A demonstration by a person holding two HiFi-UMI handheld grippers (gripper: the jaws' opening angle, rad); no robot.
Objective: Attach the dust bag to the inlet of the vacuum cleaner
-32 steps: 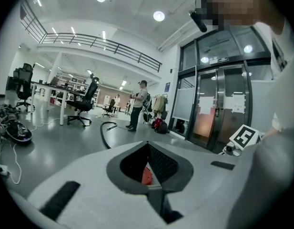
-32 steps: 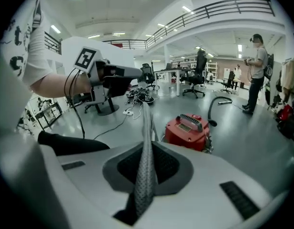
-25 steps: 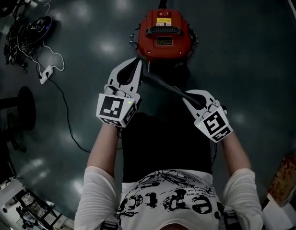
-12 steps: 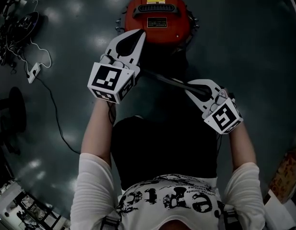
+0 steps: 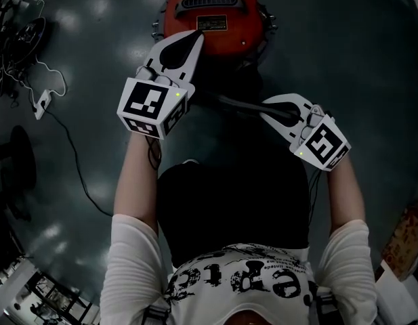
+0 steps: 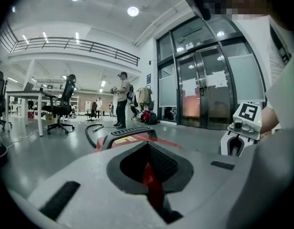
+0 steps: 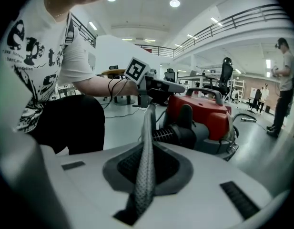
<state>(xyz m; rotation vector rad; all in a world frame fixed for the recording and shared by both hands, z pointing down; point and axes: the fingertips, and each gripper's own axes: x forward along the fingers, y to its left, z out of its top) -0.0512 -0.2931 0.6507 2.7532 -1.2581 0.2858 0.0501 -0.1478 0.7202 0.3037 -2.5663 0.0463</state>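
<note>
Between the jaws of the right hand-held gripper [image 7: 146, 149] a thin band of grey mesh fabric, an edge of the dust bag [image 7: 145, 171], is clamped tight. It runs straight out from the pads and upward. From the head view the same band shows as a dark, taut strip. It leads leftward from this hand-held gripper and passes under the body of the left hand-held gripper [image 5: 194, 39], where its far end is hidden. The left hand-held gripper has its jaws drawn together to a thin slit. Its own view shows only a sliver of red in that slit, the same red as the vacuum cleaner [image 6: 130, 138] just beyond the tips. Its tips hang over the near edge of the vacuum cleaner's red top, and its marker cube [image 5: 151, 107] faces back toward the person. Seen from the right gripper view, a ribbed black inlet [image 7: 177, 136] juts from the side of the vacuum cleaner, just behind the band; whether the two touch cannot be told. The vacuum cleaner stands on a glossy grey floor [image 5: 344, 53], directly in front of the person's black-trousered legs [image 5: 229, 208]. Well off to the left, a white power strip [image 5: 40, 104] lies on the floor with its cable. Farther back, an office chair [image 6: 61, 104] and a standing person [image 6: 121, 99] are near tall glass doors [image 6: 204, 89].
</note>
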